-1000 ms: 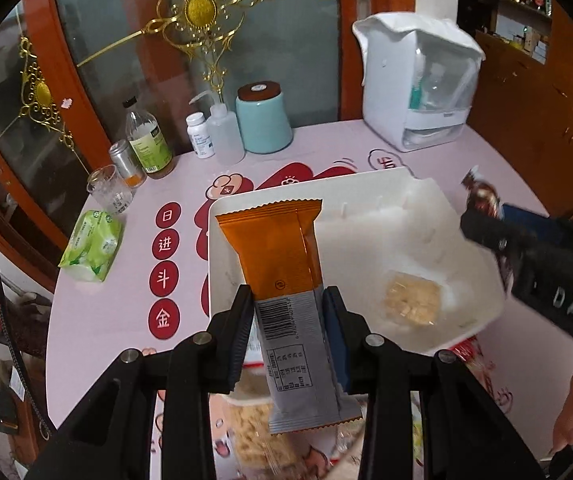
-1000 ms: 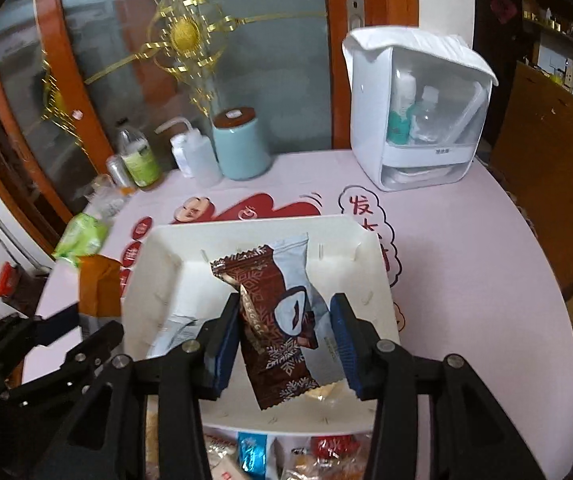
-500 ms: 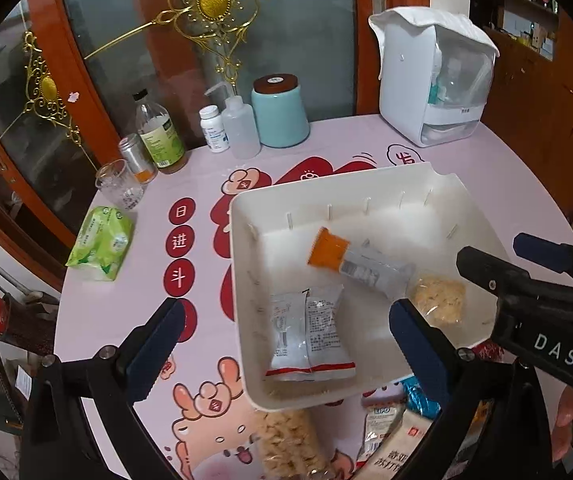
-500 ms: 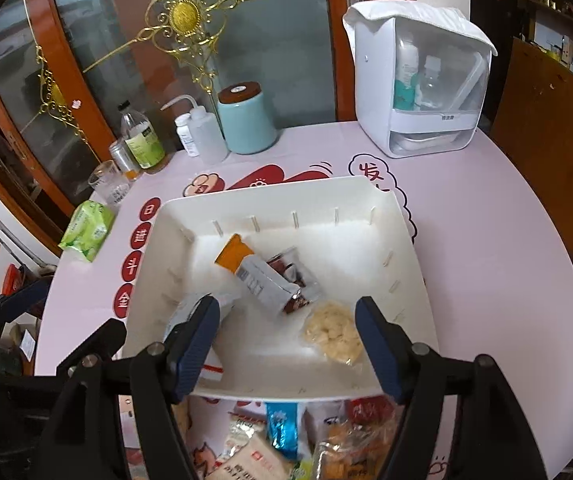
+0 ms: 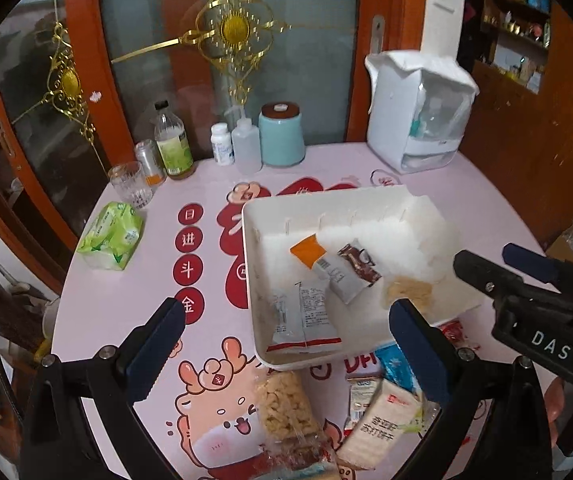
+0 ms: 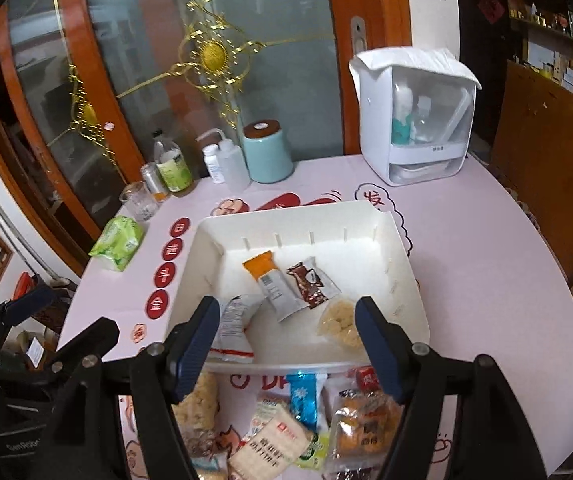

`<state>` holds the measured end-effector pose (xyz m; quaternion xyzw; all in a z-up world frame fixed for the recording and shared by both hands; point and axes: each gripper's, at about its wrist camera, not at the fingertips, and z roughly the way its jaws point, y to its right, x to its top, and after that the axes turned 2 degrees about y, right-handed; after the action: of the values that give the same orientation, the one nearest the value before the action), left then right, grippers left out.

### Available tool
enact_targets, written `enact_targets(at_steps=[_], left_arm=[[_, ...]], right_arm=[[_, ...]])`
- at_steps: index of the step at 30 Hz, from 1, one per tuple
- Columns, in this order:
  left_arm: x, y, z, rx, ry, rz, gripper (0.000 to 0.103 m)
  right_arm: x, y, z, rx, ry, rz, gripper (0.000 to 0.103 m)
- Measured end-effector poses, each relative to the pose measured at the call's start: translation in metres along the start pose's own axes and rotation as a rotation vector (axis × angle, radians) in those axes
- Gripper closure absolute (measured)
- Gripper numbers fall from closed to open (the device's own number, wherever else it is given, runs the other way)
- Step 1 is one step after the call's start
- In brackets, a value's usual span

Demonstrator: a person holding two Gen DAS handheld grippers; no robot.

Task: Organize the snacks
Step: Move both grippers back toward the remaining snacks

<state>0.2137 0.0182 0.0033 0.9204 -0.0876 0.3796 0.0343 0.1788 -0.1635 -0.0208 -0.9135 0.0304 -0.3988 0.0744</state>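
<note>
Both grippers are seen spread wide and empty: left gripper point(image 5: 286, 340), right gripper point(image 6: 288, 338). A second ago an orange-and-grey bar point(image 6: 272, 284) was clamped in the left and a brown wrapper point(image 6: 310, 284) in the right; both now lie released ahead of the fingers, touching, in the white tray point(image 6: 406, 264). Two snacks are thus judged sorted. Unsorted packets point(image 6: 282, 436) remain below the fingers, nearer than the tray. "DAS" is read on the right tool; the mat's red characters point(image 5: 188, 270) are legible.
</note>
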Motion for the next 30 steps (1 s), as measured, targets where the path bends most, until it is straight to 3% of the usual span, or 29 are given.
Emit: enact_targets(at_steps=[5, 13, 23, 30], left_arm=[[-0.012, 0.002, -0.042, 0.008, 0.1, 0.039, 0.002], [-0.028, 0.002, -0.085, 0.002, 0.122, 0.01, 0.002], [-0.066, -0.025, -0.105, 0.017, 0.01, -0.083, 0.002], [-0.114, -0.05, -0.1, 0.085, -0.085, -0.137, 0.002]], right_arm=[[-0.007, -0.001, -0.026, 0.026, 0.023, -0.009, 0.032], [-0.024, 0.001, -0.054, 0.061, 0.036, -0.044, 0.032], [-0.062, -0.005, -0.07, 0.103, 0.027, -0.169, 0.032], [-0.1, -0.01, -0.037, 0.158, -0.099, -0.182, 0.032]])
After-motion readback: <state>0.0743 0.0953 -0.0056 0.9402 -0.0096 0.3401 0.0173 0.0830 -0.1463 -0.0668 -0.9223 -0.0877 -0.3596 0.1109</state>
